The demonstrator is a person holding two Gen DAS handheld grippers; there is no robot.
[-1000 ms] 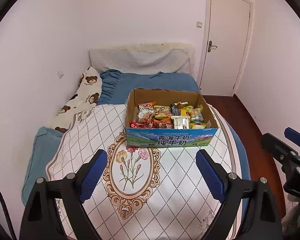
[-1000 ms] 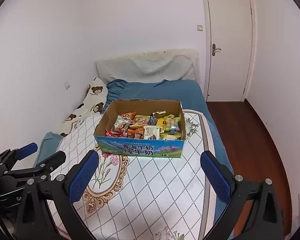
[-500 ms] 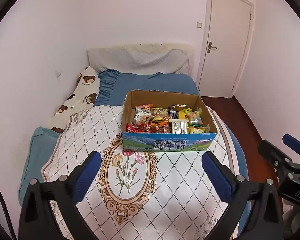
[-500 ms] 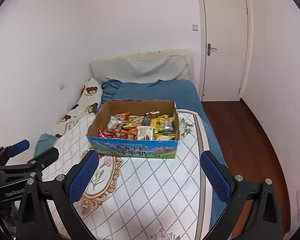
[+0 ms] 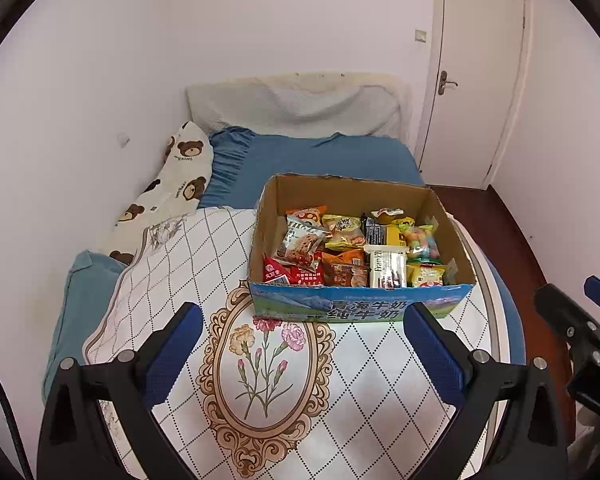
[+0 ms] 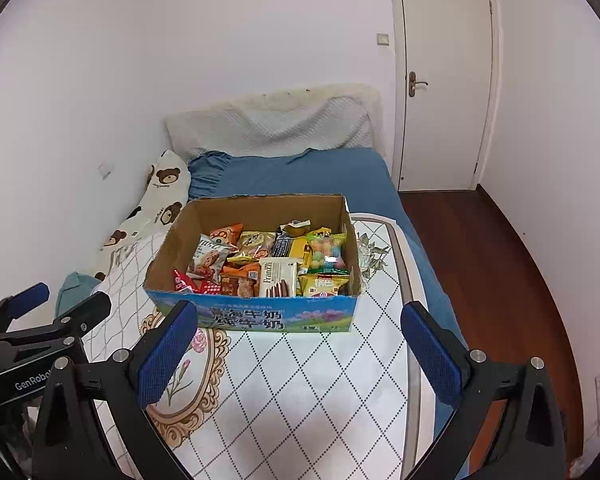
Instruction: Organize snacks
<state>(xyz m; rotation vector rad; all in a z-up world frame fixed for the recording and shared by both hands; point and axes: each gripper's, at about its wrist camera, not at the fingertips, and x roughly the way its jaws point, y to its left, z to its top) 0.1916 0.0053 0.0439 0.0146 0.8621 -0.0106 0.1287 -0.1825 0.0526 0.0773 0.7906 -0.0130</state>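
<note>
An open cardboard box (image 5: 340,190) with a blue printed front stands on the bed's white quilt (image 5: 204,264). It holds several snack packets (image 5: 348,248), among them a white wafer pack (image 5: 386,268). The box also shows in the right wrist view (image 6: 260,208), with the snack packets (image 6: 268,264) inside. My left gripper (image 5: 302,354) is open and empty, above the quilt, short of the box. My right gripper (image 6: 298,354) is open and empty, short of the box front. Each gripper shows at the edge of the other's view.
A bear-print pillow (image 5: 172,188) lies along the left wall. A blue sheet (image 5: 320,156) and grey headboard cushion (image 5: 296,104) lie behind the box. A closed white door (image 5: 476,80) and dark wood floor (image 6: 500,280) are to the right of the bed.
Both grippers have shifted a little toward the box, which now looks larger and nearer in both views. Both stay open and empty.
</note>
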